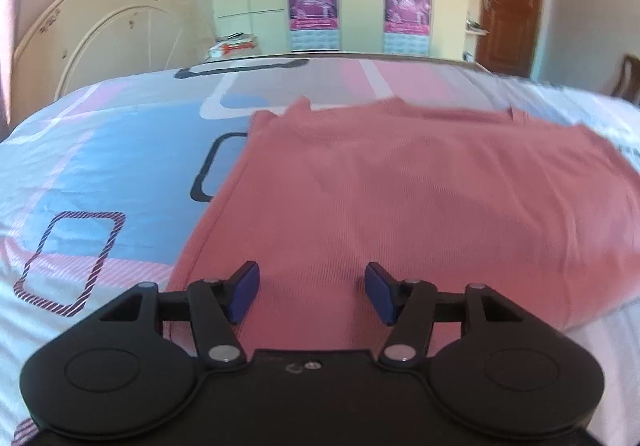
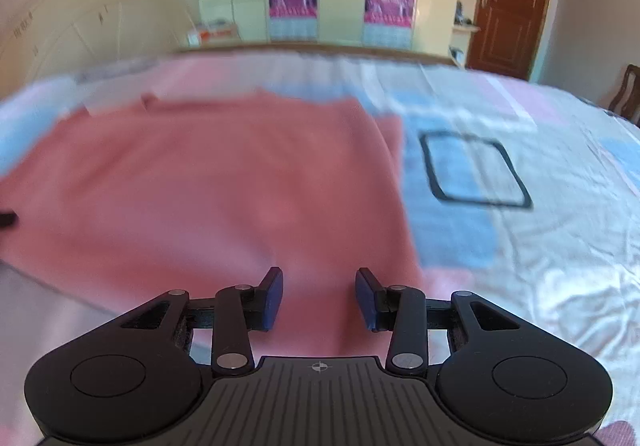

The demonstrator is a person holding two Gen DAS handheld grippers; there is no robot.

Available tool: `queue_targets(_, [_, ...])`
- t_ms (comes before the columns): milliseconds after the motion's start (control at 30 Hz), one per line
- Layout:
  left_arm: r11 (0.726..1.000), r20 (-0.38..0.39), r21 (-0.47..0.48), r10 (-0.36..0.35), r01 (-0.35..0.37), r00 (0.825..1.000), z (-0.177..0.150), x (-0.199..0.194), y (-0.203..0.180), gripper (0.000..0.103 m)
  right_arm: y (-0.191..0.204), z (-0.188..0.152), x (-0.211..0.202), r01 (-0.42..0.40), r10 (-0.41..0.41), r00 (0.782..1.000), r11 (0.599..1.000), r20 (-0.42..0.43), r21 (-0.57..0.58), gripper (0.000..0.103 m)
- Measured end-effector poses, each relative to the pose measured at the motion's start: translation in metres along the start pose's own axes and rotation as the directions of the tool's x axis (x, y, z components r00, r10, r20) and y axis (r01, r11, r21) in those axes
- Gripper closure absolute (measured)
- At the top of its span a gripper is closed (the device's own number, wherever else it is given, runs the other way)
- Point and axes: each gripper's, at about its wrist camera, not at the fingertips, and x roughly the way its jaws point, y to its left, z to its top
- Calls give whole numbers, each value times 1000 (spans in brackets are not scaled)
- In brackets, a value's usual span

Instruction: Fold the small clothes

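Nearest to us in both wrist views are our own tools, but we take the scene by size. We have a bed under a patterned sheet (image 1: 80, 165) of blue, pink and white blocks, a broad, level surface to work on. Spread flat on it is the pink garment (image 1: 400, 197), the piece to be folded; its near hem runs up to our tools and its far edge looks already uneven, perhaps with sleeves tucked, though blur keeps us from being sure. We judge it lies flat so that we can take it along one edge. Our left gripper (image 1: 312, 292) hangs over the near left part of the cloth, its blue pads apart with only cloth showing beyond the gap, nothing pinched. Our right gripper (image 2: 319, 298) hangs over the near right corner, close beside the garment's side edge, jaws likewise apart and empty. We reckon the pair is placed one to each side, ready for lifting the hem evenly.
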Motion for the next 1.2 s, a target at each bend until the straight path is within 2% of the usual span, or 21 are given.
queue_targets(133, [1000, -21, 5, -11, 11, 1000, 5, 5, -5, 40, 24, 11, -6, -64, 63, 998, 998, 18, 18, 63])
queue_targets(200, [1000, -63, 6, -8, 8, 998, 1, 14, -4, 40, 38, 11, -2, -50, 50, 999, 999, 9, 0, 63])
queue_targets(333, [1000, -70, 6, -22, 22, 997, -3, 15, -1, 40, 41, -4, 15, -12, 13, 996, 1000, -86, 23, 63])
queue_targets(433, [999, -76, -18, -46, 45, 996, 1, 10, 5, 40, 44, -3, 9, 9, -10, 997, 1000, -79, -19, 63])
queue_targets(567, [996, -50, -36, -81, 80, 995, 11, 3, 9, 38, 45, 7, -3, -6, 6, 1000, 1000, -29, 1, 62])
queue_targets(800, [995, 10, 11, -99, 99, 995, 35, 0, -2, 36, 70, 34, -5, -68, 69, 997, 998, 33, -12, 62])
queue_targets(1033, [993, 27, 35, -112, 111, 993, 56, 21, -14, 34, 106, 62, 13, -105, 108, 992, 993, 62, -52, 61])
queue_targets(1200, [996, 6, 35, -85, 85, 996, 61, 49, -12, 34, 120, 71, 36, -118, 121, 992, 992, 43, -49, 55])
